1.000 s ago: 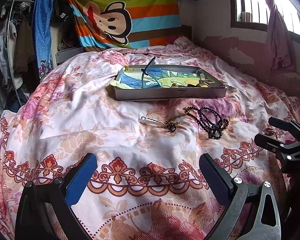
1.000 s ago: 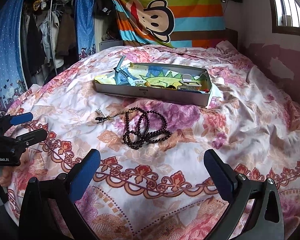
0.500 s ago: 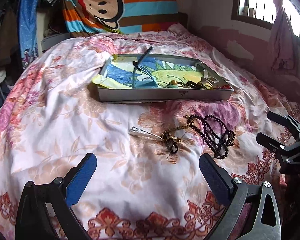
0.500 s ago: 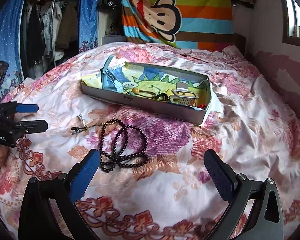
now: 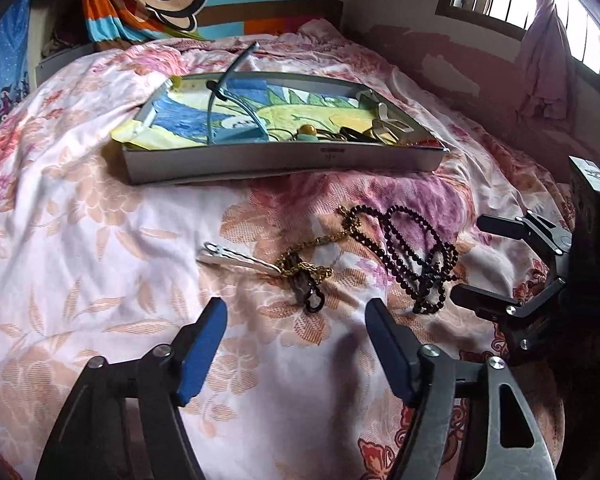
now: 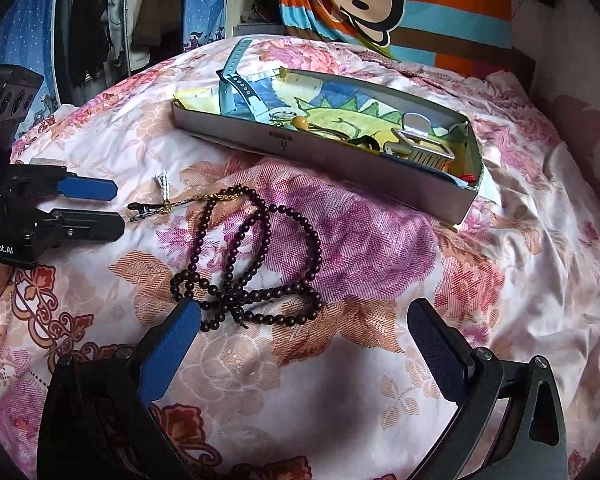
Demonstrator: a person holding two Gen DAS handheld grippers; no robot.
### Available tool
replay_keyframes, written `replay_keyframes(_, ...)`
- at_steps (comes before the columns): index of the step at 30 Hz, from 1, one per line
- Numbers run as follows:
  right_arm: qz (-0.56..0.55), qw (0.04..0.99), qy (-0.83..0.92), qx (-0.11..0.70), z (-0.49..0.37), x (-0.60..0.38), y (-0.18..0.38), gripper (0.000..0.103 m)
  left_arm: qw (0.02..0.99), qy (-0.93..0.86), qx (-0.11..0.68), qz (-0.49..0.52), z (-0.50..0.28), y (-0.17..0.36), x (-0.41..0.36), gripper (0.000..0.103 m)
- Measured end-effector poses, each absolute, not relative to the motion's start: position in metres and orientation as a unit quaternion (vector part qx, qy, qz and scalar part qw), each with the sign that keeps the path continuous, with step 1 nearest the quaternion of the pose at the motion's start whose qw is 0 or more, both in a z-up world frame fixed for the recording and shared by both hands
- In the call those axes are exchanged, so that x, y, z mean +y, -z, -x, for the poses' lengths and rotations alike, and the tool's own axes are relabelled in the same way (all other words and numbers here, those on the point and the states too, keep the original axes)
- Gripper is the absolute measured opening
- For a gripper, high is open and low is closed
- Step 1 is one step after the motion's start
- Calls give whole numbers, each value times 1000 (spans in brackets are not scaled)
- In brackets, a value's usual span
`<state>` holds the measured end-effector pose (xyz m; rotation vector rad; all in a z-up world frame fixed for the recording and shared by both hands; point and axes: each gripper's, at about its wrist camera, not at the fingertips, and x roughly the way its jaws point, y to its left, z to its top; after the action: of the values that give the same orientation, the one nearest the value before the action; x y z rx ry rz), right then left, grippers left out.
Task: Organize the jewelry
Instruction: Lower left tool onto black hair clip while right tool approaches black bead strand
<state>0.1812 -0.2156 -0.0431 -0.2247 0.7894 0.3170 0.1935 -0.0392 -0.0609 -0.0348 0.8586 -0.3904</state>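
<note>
On a floral bedspread (image 5: 100, 240), I bring my left gripper (image 5: 296, 322), jaws closing on nothing yet, toward the gold chain (image 5: 320, 240) and hair clip (image 5: 236, 258). My right gripper (image 6: 304, 336) hovers spread wide and empty over the dark bead necklace (image 6: 252, 264). The tray (image 5: 284, 162) already holds several pieces; these three remain outside.

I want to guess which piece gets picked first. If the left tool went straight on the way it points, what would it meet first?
Most likely the gold chain with its dark clasp, lying just ahead of the closing left tool; nothing sits between its jaws yet, and depth is uncertain.
</note>
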Motion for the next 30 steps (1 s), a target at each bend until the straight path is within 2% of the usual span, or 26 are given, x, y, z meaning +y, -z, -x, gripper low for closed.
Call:
replay_keyframes(3, 108, 903, -156, 386, -185, -214, 45, 101, 886, 196, 420, 19, -197, 64, -42, 60)
replay_keyframes(11, 109, 899, -156, 394, -190, -211, 48, 101, 882, 200, 425, 26, -204, 68, -43, 55)
replay_keyframes(30, 111, 894, -149, 408, -198, -207, 54, 101, 880, 194, 432, 27, -215, 72, -45, 54)
